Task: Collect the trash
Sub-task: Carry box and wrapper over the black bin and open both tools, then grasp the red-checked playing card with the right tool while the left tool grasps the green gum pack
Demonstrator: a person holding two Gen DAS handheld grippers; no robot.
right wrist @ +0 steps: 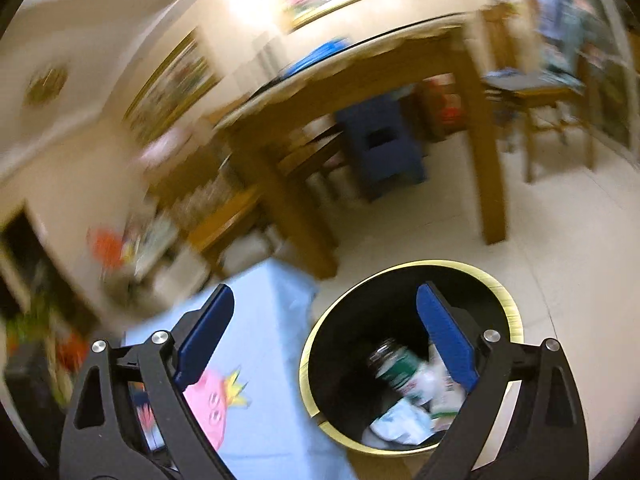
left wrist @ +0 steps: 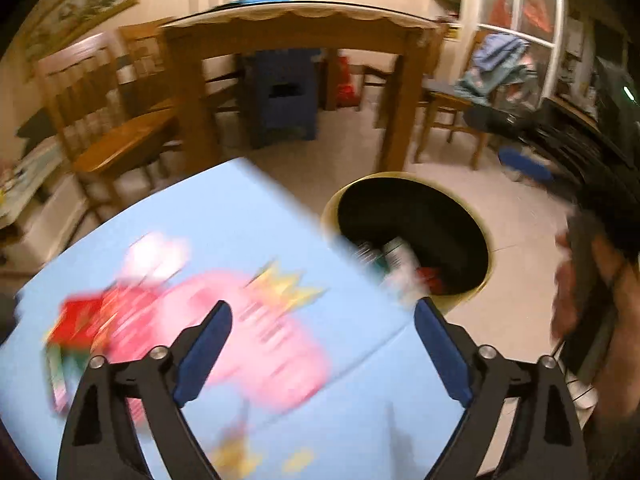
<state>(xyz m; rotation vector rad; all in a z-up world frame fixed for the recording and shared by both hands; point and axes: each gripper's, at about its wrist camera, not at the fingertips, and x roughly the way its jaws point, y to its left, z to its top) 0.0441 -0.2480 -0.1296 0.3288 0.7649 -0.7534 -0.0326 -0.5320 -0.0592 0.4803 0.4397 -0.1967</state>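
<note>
In the left wrist view, the left gripper point(left wrist: 322, 344) hangs over a desk covered by a light blue cloth printed with a pink cartoon pig point(left wrist: 224, 236); its two blue-padded fingers point(left wrist: 202, 354) are spread wide with nothing between them. A blurred red and green wrapper-like item point(left wrist: 82, 330) lies on the cloth just left of that gripper, too smeared to identify. To the right, beside the desk's edge, a round black trash bin with a gold rim point(left wrist: 486, 248) stands on the pale tiled floor point(left wrist: 516, 216), holding a green-labelled bottle or jar point(left wrist: 396, 254) and some red scraps. At the far right edge the person's hand point(left wrist: 576, 292) wraps around a dark handle. In the right wrist view, the right gripper point(right wrist: 324, 344) hovers above the corner of the same blue cloth point(right wrist: 264, 320) and the bin point(right wrist: 510, 312); its blue fingers point(right wrist: 446, 340) are likewise spread apart and empty. Inside the bin lie the green-labelled jar point(right wrist: 394, 366) and crumpled white paper and packaging point(right wrist: 404, 422). A wooden dining table point(right wrist: 486, 152) and chairs stand beyond, blurred.
</note>
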